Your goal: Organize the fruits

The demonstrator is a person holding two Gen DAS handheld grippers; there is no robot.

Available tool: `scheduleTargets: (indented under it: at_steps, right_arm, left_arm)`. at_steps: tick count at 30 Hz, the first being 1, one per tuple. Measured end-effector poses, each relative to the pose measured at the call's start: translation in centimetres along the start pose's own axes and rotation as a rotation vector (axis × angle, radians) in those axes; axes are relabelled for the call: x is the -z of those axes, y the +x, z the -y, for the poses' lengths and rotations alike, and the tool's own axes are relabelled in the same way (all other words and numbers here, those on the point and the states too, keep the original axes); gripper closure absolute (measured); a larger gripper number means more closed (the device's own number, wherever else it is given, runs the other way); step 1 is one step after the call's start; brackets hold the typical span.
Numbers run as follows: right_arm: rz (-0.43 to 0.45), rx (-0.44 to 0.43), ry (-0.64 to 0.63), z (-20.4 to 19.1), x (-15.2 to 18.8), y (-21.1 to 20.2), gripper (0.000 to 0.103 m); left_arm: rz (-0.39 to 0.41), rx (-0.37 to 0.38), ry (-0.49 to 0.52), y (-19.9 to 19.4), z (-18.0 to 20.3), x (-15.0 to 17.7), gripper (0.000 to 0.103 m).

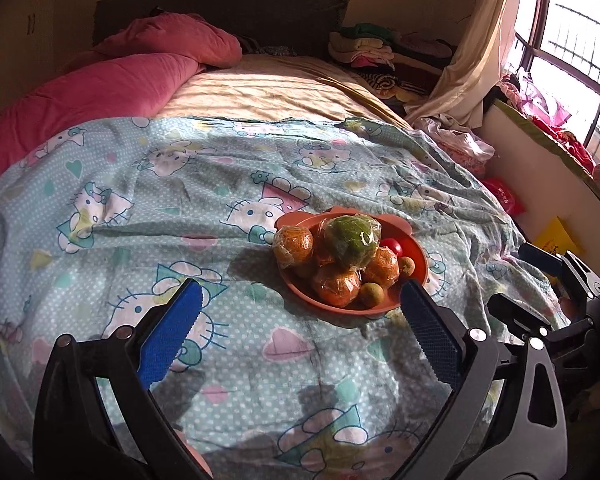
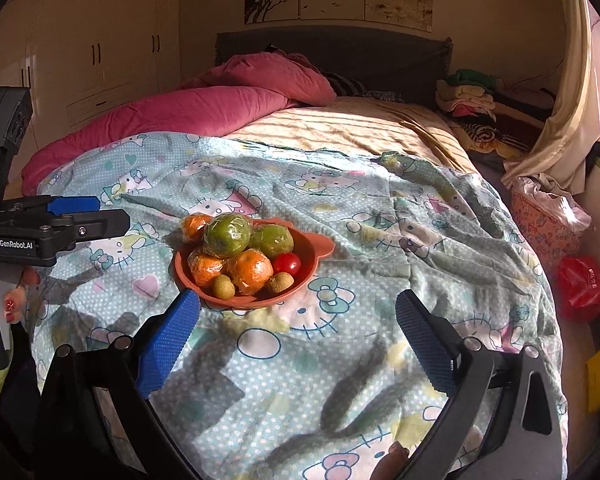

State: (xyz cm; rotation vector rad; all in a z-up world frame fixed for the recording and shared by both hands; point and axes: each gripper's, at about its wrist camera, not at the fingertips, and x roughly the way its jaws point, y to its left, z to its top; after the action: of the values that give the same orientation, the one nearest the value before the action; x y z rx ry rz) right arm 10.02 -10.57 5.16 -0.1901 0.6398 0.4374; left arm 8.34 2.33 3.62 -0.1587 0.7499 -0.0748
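Observation:
An orange-pink bowl sits on a Hello Kitty sheet on the bed. It holds wrapped oranges, a wrapped green fruit, a red tomato and small brown fruits. In the right wrist view the bowl holds two green fruits, oranges, the tomato and brown fruits; one orange lies beside its far left rim. My left gripper is open and empty, just short of the bowl. My right gripper is open and empty, just short of the bowl.
A pink duvet lies at the bed's far left. Folded clothes are stacked near the headboard. A curtain and window are to the right. A red bag lies on the floor right of the bed.

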Motion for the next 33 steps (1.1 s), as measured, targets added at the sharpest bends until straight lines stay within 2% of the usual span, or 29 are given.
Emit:
scheduleTargets:
  at_steps: [7,14,21,33]
  right_arm:
    - [-0.005,0.010,-0.003,-0.6,1.7,-1.8,0.005]
    - [-0.016,0.036,-0.023,-1.2,3.5,-2.6,0.005]
    - [-0.053,0.025,-0.024,-1.5,5.4,-2.3,0.005]
    - [-0.061,0.017,-0.007,-1.5,5.5,-1.9,0.005]
  left_arm:
    - [-0.031,-0.004,-0.010,-0.9,2.0,4.3,0.010]
    - [-0.047,-0.028,-0.011,-1.2,3.4,6.8,0.010]
    - [-0.068,-0.051,-0.008,-1.1,3.4,7.9,0.010]
    - [-0.067,-0.049,-0.011,-0.9,3.4,8.0,0.010]
